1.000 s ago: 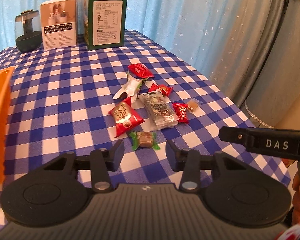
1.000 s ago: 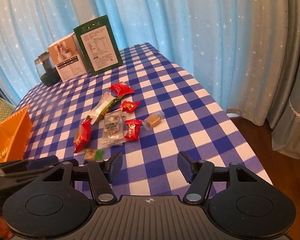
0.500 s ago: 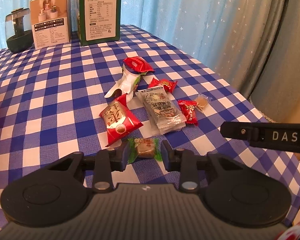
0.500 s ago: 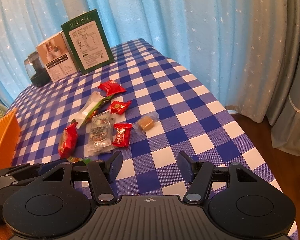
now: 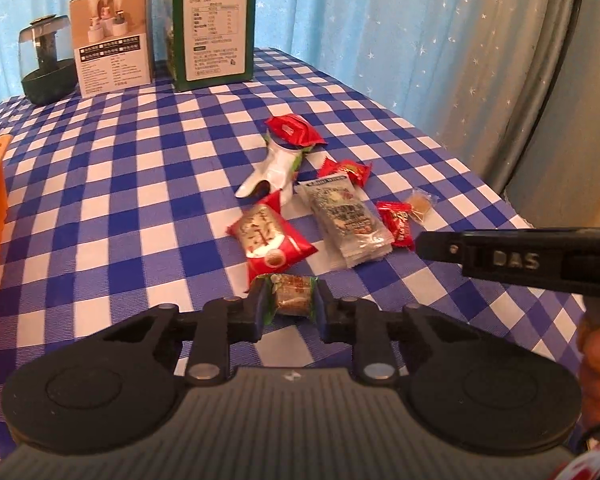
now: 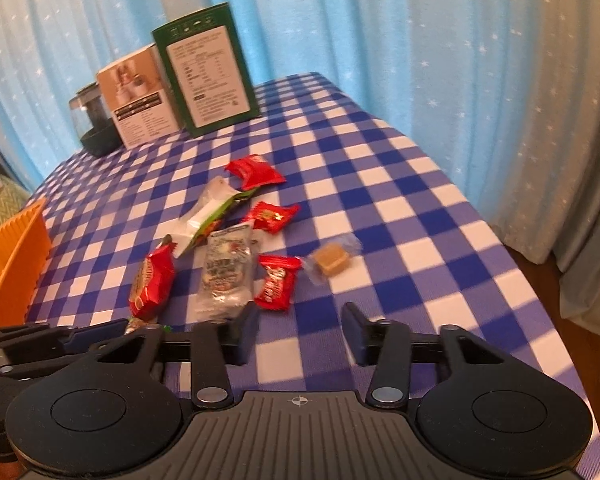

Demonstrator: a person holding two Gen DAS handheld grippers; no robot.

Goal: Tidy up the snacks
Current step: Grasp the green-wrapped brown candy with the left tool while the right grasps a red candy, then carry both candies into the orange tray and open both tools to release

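Note:
My left gripper (image 5: 290, 300) is shut on a small green-wrapped candy (image 5: 293, 294) at the near end of a snack pile on the checked tablecloth. The pile holds a red snack pack (image 5: 270, 240), clear sachets (image 5: 346, 216), small red candies (image 5: 396, 222), a white-green wrapper (image 5: 274, 170) and a brown candy in clear wrap (image 6: 332, 262). My right gripper (image 6: 300, 332) is open and empty, low over the cloth just short of a red candy (image 6: 278, 286). The left gripper shows at the right wrist view's lower left (image 6: 96, 332). An orange basket (image 6: 14, 256) stands at the left.
A green box (image 5: 212, 24), a beige box (image 5: 112, 40) and a dark glass jar (image 5: 46, 64) stand at the table's far edge. Blue curtains hang behind. The table's right edge (image 6: 512, 240) drops to the floor.
My left gripper moved forward and closed on the green-wrapped candy. My right gripper moved forward and lower toward the pile and stayed open.

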